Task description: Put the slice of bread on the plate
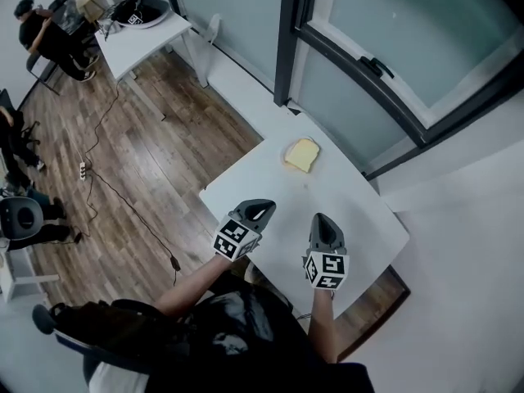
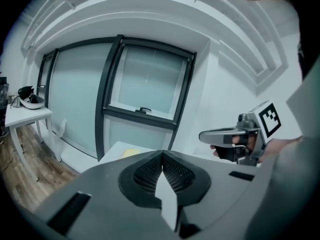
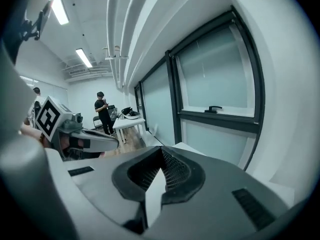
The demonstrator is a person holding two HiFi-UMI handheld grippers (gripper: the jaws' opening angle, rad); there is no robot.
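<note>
A yellow slice of bread (image 1: 302,154) lies at the far end of the white table (image 1: 360,211), on what looks like a white plate (image 1: 287,159) that barely stands out from the tabletop. Both grippers hang over the near end of the table, well short of the bread. My left gripper (image 1: 264,210) is shut with nothing in it; its meshed pads meet in the left gripper view (image 2: 162,155), where the bread (image 2: 131,153) shows just beyond. My right gripper (image 1: 320,219) is shut and empty too, its jaws meeting in the right gripper view (image 3: 161,153).
A dark-framed window wall (image 1: 360,64) runs behind the table. A second white table (image 1: 151,35) with a black-and-white object stands at the far left, with a person (image 1: 41,31) sitting beside it. A cable (image 1: 106,187) trails over the wooden floor.
</note>
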